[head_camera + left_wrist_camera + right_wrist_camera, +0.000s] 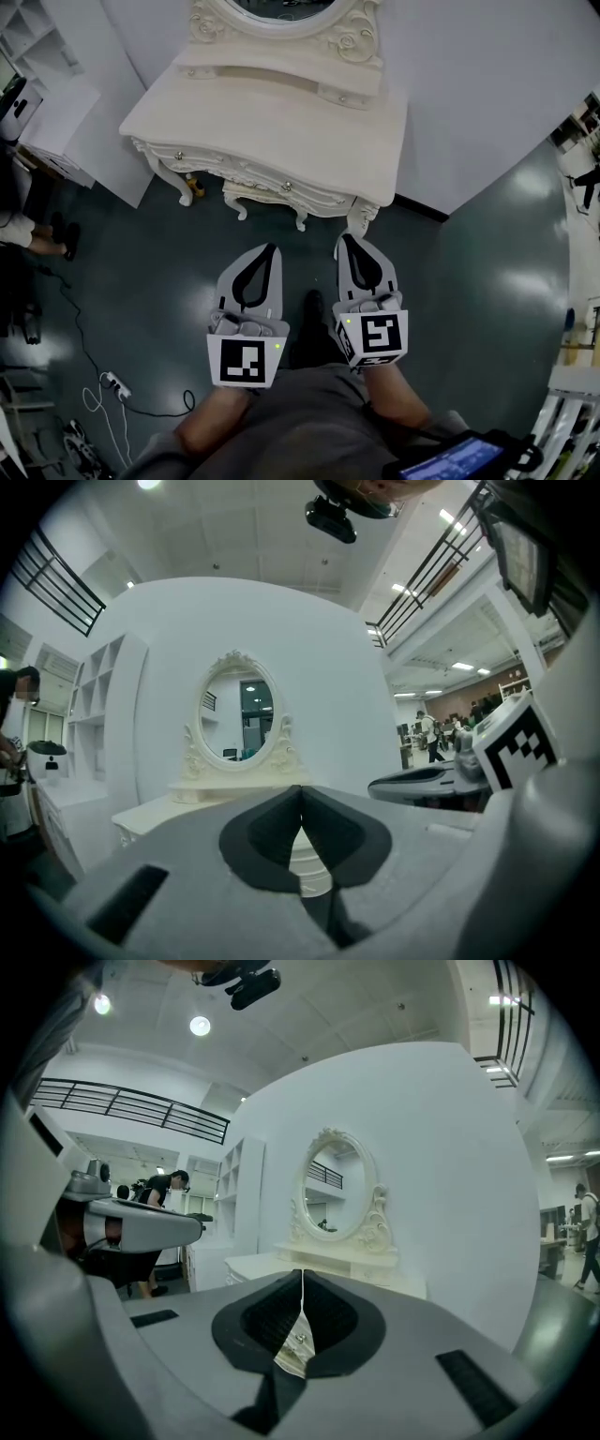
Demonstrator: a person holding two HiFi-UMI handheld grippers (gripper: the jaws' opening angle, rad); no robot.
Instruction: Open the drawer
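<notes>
Head view: left gripper (pixel 271 247) and right gripper (pixel 346 238), jaws together and empty, aim at the drawer (pixel 267 180) under the table's (pixel 281 112) front edge, presumably lining up an approach.

The left gripper (pixel 269 249) and right gripper (pixel 348 241) are pale grey, teardrop-shaped shells with black padding lining the jaws. At the near end, the left cube (pixel 247 361) and right cube (pixel 377 337) show black-and-white square markers and a small green light (pixel 278 346). The person wears grey clothing (pixel 309 422) and a dark shoe (pixel 314 305).
</notes>
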